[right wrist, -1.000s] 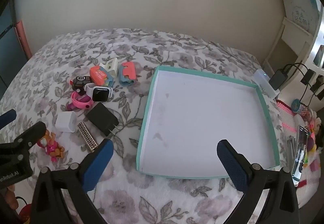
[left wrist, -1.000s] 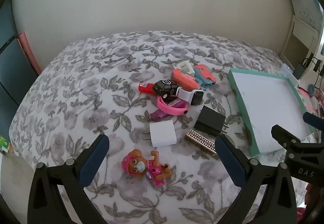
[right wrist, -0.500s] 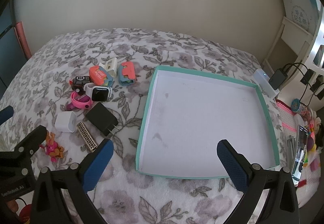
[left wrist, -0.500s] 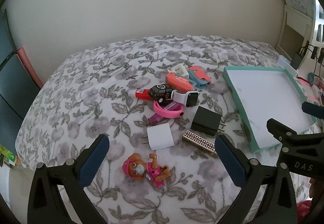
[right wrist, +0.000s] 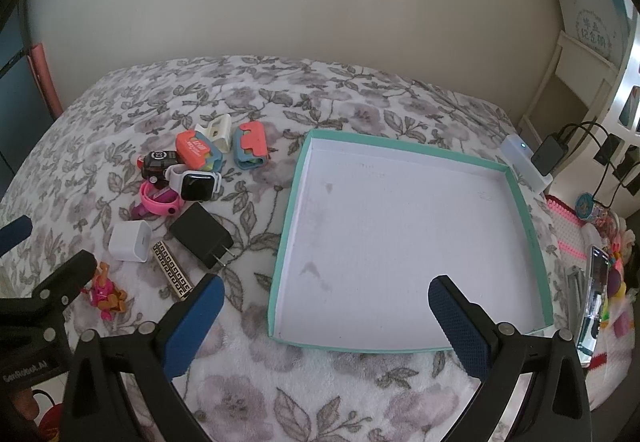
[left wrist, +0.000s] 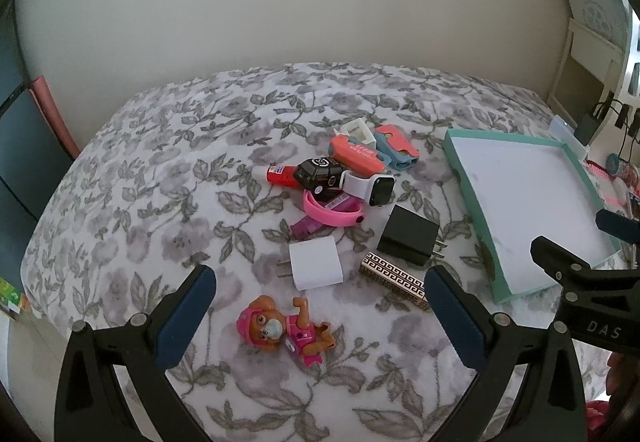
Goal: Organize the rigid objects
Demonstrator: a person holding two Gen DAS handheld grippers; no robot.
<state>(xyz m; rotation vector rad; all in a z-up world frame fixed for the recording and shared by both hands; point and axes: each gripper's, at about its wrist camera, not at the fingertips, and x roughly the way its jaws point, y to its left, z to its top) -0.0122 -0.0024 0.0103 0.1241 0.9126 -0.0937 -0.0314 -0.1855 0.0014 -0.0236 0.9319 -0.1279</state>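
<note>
A cluster of small objects lies on the floral bed cover: a pink toy dog figure point(left wrist: 286, 334), a white charger point(left wrist: 316, 268), a black charger point(left wrist: 409, 235), a patterned gold bar point(left wrist: 396, 280), a pink band point(left wrist: 334, 212), a white smartwatch point(left wrist: 370, 188), a black toy car point(left wrist: 318, 174) and coral and blue cases point(left wrist: 362, 154). An empty teal-rimmed white tray point(right wrist: 404, 234) lies to their right. My left gripper point(left wrist: 316, 322) is open above the toy dog point(right wrist: 105, 292). My right gripper point(right wrist: 322, 322) is open over the tray's near edge.
A wall runs behind the bed. At the right stand a white shelf point(right wrist: 576, 82), plugged chargers and cables point(right wrist: 552, 156) and colourful clutter point(right wrist: 600, 282) by the bed edge. A dark panel point(left wrist: 16, 146) stands at the far left.
My left gripper has pulled back and up a little, so the objects look smaller and lower in its view. The right gripper has barely moved. No object has moved.
</note>
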